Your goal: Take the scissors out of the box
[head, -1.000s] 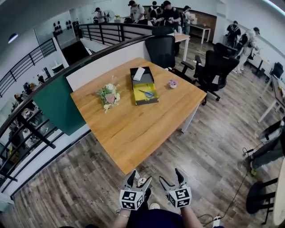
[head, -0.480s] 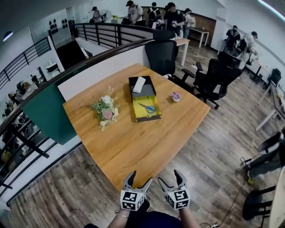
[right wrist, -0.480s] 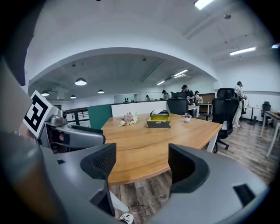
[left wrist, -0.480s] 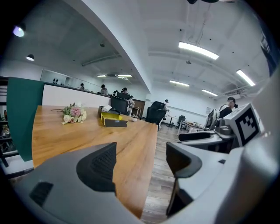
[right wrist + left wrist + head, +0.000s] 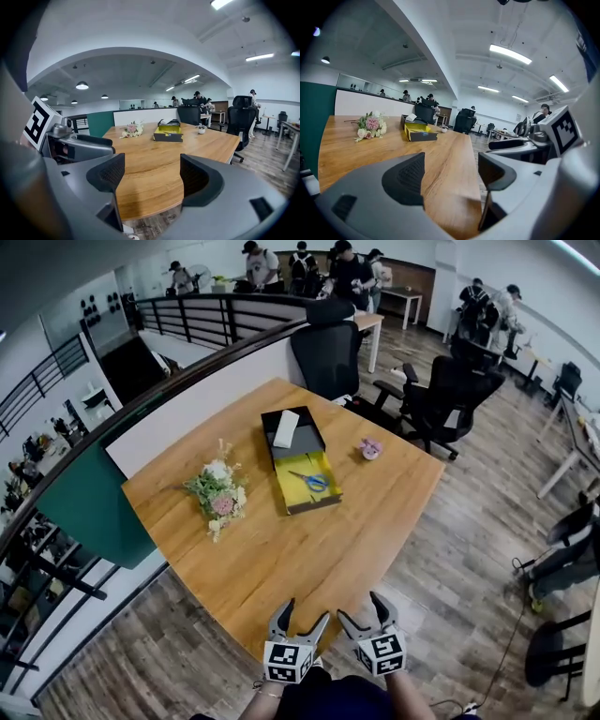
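The left gripper (image 5: 305,613) and the right gripper (image 5: 359,607) hang side by side at the near edge of the wooden table (image 5: 281,554). Each has its jaws spread wide, with nothing between them but bare tabletop. Well ahead of both, far across the table, sits the box (image 5: 309,505) (yellow inside, dark walls), and the scissors (image 5: 312,482) lie flat in it. A bouquet (image 5: 217,495) lies ahead and left of the left gripper. A small pot (image 5: 370,448) stands ahead of the right gripper, beyond the box.
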